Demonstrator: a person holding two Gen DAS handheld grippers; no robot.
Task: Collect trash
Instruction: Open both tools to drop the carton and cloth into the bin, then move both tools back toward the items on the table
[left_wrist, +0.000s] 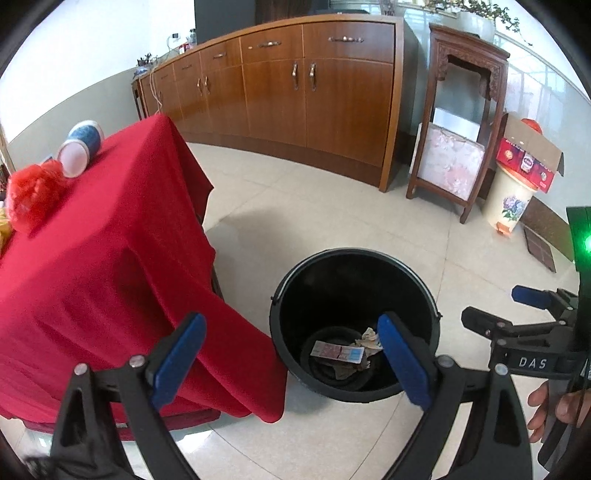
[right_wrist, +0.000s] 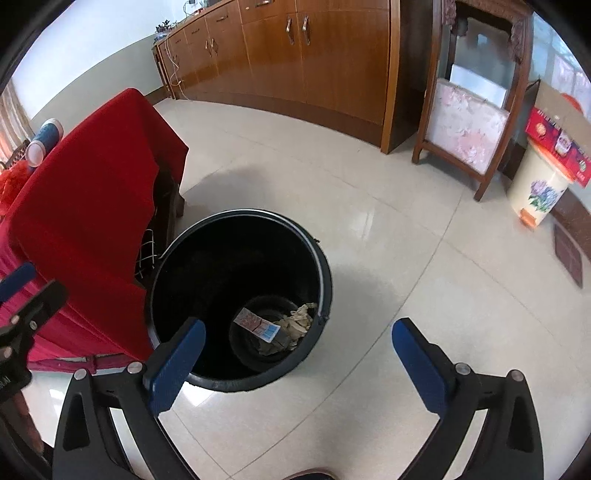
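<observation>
Two pieces of trash at least already lie at the bottom of the black bucket: a flat printed wrapper with a blue end, and a crumpled wad of paper just beside it, touching or nearly so. Darker scraps seem to sit under them, too dim to name.

Both tongs are spread wide and pinch nothing. The left tongs hang over the near rim of the bucket, one blue pad before the red tablecloth, the other before the bucket's mouth. The right tongs hover above the bucket's near side and the tiled floor; their frame also shows at the right edge of the left view, with a hand on the handle.

My judgement is that a drop into the bucket is finished and part of the job remains. On the cloth-covered surface, a crumpled red plastic bag and a blue-and-white cylindrical container lying on its side are well apart from the bucket. The bag looks like trash to fetch next; whether the container counts, I cannot tell. No loose litter shows on the visible floor
</observation>
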